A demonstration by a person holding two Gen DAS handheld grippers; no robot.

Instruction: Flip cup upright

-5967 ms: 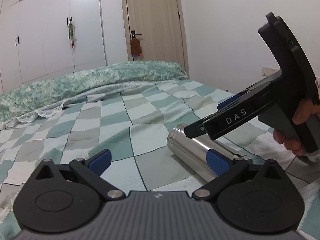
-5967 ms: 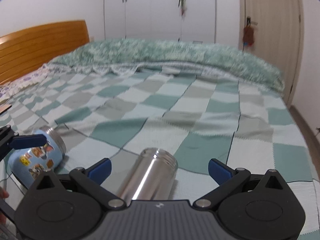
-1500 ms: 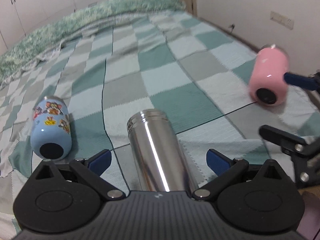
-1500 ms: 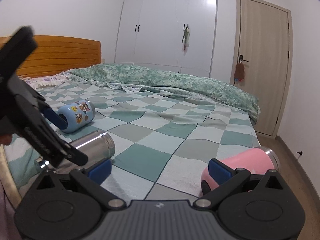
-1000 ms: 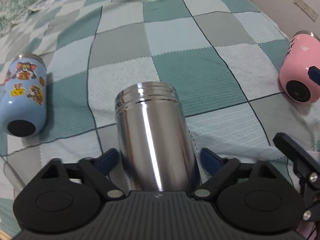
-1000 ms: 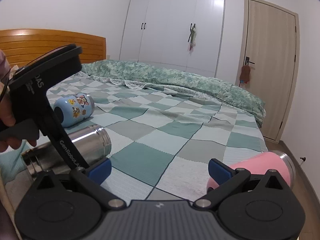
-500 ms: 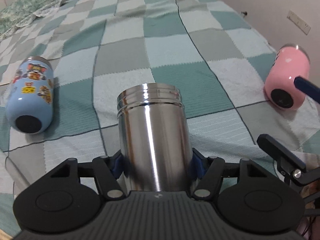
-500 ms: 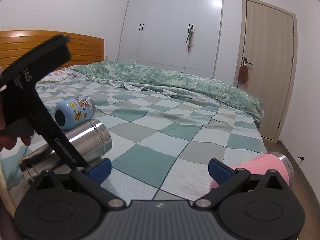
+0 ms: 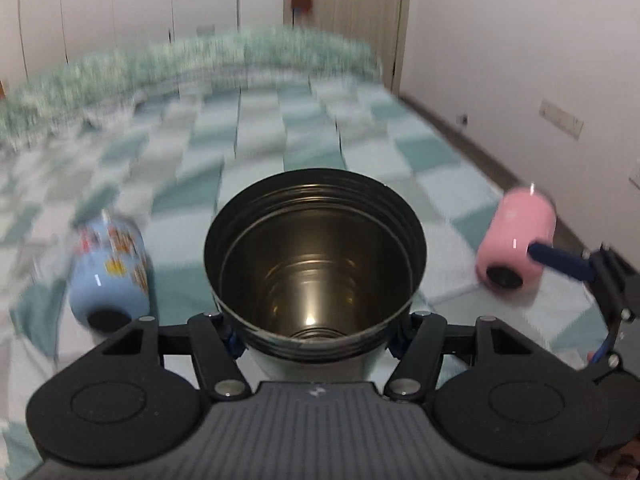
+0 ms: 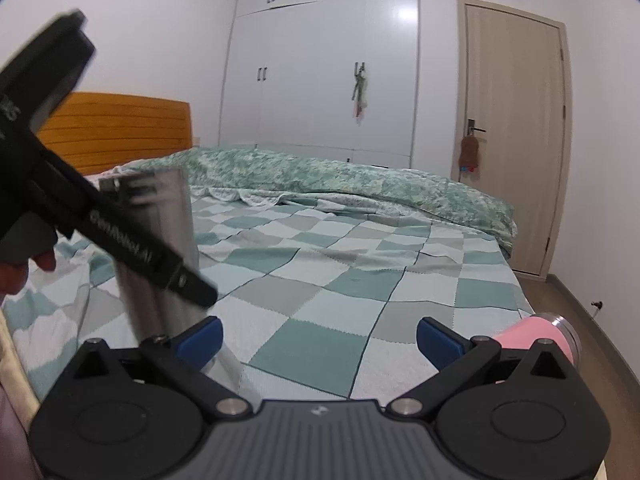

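Note:
My left gripper (image 9: 316,336) is shut on the steel cup (image 9: 316,256), whose open mouth faces the camera. In the right wrist view the steel cup (image 10: 160,248) is nearly upright, mouth up, its base by the checked bedspread (image 10: 352,280), held by the left gripper (image 10: 200,300). My right gripper (image 10: 318,338) is open and empty; one of its blue fingertips (image 9: 560,260) sits beside the pink cup (image 9: 516,244). The pink cup (image 10: 536,334) lies on its side at the bed's right edge.
A light blue cartoon cup (image 9: 110,268) lies on its side at the left. A green quilt (image 10: 340,180) is heaped at the far end of the bed. A wooden headboard (image 10: 120,128), white wardrobe (image 10: 320,80) and door (image 10: 516,140) stand beyond.
My left gripper closed on the steel cup, then swung it from lying flat to nearly upright. The right gripper stayed open beside the pink cup.

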